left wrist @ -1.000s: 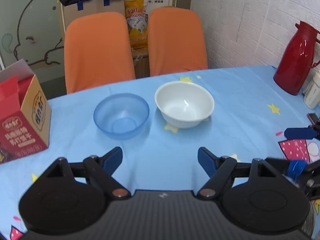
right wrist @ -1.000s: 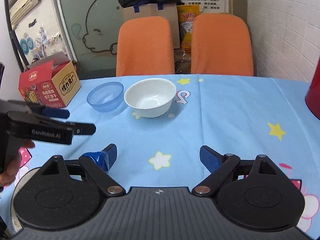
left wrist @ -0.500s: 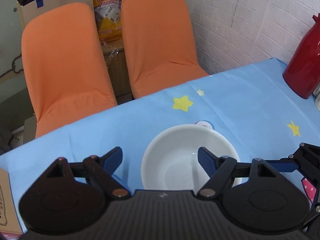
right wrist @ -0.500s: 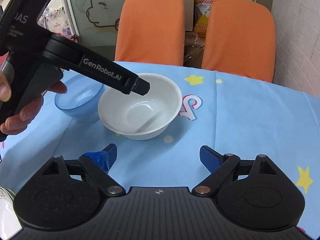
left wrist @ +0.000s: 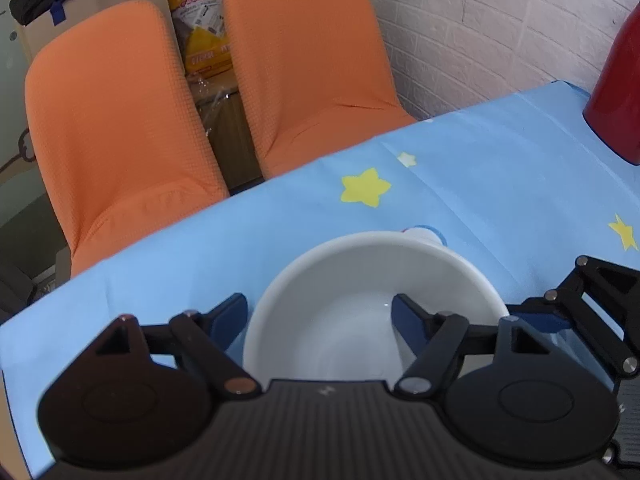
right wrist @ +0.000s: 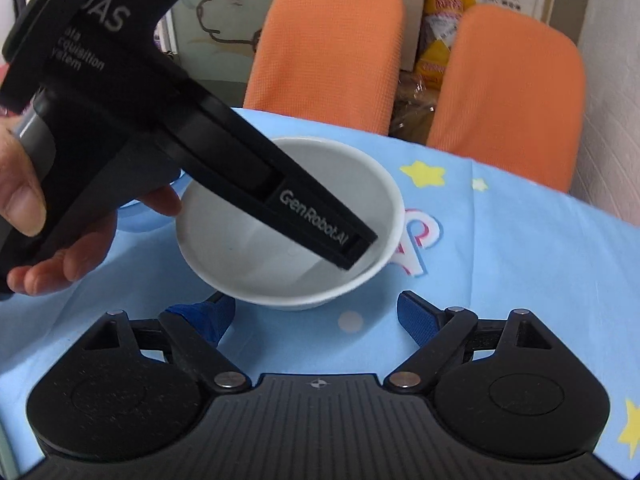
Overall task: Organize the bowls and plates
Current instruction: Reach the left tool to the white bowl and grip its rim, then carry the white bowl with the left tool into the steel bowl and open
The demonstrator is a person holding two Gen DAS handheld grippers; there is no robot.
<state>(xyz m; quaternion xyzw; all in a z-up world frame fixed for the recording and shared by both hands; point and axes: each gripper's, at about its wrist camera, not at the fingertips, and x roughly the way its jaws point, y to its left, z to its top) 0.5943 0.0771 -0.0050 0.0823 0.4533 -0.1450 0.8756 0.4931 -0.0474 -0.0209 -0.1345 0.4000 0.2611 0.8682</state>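
A white bowl (left wrist: 360,280) sits on the blue star-patterned tablecloth (left wrist: 500,168). My left gripper (left wrist: 320,314) is open and straddles the bowl's left wall: one finger is outside the rim, the other inside the bowl. In the right wrist view the white bowl (right wrist: 240,240) lies just ahead of my open, empty right gripper (right wrist: 316,314), and the left gripper's black body (right wrist: 200,152) reaches down into it. A blue bowl (right wrist: 140,220) shows only as a sliver behind the left hand.
Two orange chairs (left wrist: 120,120) (left wrist: 308,60) stand beyond the table's far edge. A red thermos (left wrist: 616,80) is at the right. The right gripper's fingers (left wrist: 580,308) sit close by the bowl's right side.
My left gripper has moved forward and down over the white bowl, so its fingers now straddle the rim. My right gripper has closed in on the bowl from the near side.
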